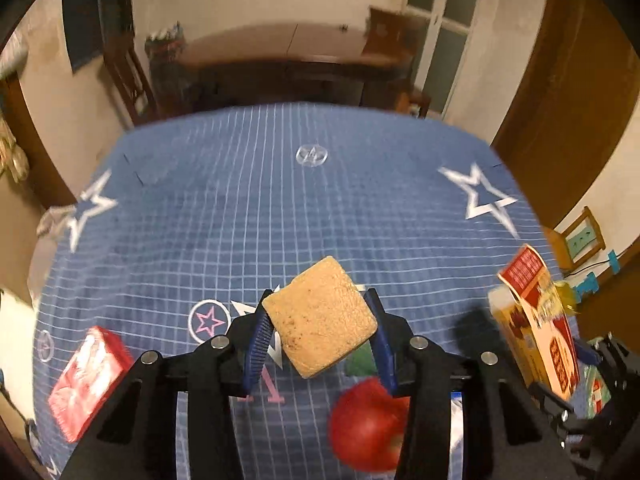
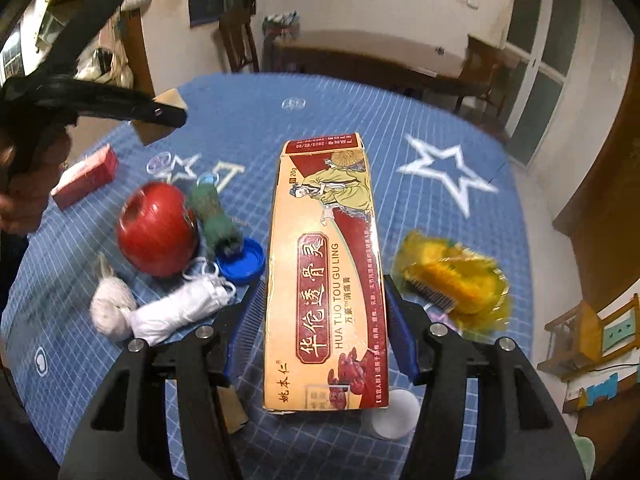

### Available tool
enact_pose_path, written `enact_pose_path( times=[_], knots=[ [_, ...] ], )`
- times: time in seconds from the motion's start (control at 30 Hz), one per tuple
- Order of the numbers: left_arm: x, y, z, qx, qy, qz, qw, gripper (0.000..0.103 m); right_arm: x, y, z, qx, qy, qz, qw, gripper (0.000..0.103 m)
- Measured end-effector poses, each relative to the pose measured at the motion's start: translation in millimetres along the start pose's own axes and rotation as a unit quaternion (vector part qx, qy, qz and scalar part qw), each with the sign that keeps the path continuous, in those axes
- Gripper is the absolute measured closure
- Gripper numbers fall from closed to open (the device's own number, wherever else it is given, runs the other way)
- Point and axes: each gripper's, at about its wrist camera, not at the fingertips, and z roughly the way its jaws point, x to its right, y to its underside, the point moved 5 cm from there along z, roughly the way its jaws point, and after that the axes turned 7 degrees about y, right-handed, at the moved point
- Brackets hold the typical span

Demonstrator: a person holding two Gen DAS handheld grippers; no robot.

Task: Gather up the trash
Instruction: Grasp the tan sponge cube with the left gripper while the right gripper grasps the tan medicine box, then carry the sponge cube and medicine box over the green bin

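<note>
Two pieces gripped and raised off the table (image 1: 280, 184), none yet seen binned; no bin or bag in either view.

Left claw (image 1: 320, 322) clenched on a tan sponge (image 1: 320, 316), tilted, its corners pinched between the blue pads. Right claw (image 2: 324, 316) clamped on a long ointment carton (image 2: 324, 264), lengthwise between the pads, far end pointing away.

Still on the table, nearest first. Under the right claw: a white cup (image 2: 390, 416), partly hidden by the carton. Just left of the right claw: a rolled white cloth (image 2: 176, 314) with a pale ball (image 2: 112, 308) beside it. Just right of the right claw: a crumpled yellow wrapper (image 2: 452, 280), blurred. Left of the carton's middle: a blue lid (image 2: 242, 260), a green roll (image 2: 214, 216) touching it, and a red apple (image 2: 158, 228), probably not trash. Farther left, below the left claw as seen from the right wrist: a red box (image 2: 86, 176). Beyond the carton's far end: two clear discs (image 2: 294, 104), one further left (image 2: 160, 162).

Judged early in the job: two of roughly ten pieces in hand, disposal not done, most clutter left.
</note>
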Motion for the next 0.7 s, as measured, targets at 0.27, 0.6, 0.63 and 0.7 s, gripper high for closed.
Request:
enact_pose_path(
  times=[0.27,0.6,0.63,0.7],
  knots=[
    [26.0,39.0,-68.3,0.093,-0.062,0.038,0.993,0.057,-5.0,2.9,-53.2,0.077,0.03,0.04,0.996,0.048],
    [61.1,106.9,-118.0,0.162,-0.103,0.069,0.9789,0.057,-30.5,37.6,-103.9,0.155,0.083,0.082,0.981,0.048],
    [66.6,112.3,-121.6,0.168,-0.105,0.073,0.9774,0.057,-31.4,41.0,-108.1,0.161,0.085,0.087,0.98,0.048],
    [75.7,121.0,-126.7,0.18,-0.106,0.084,0.9744,0.057,-33.2,44.6,-114.3,0.17,0.093,0.089,0.977,0.048]
  ],
)
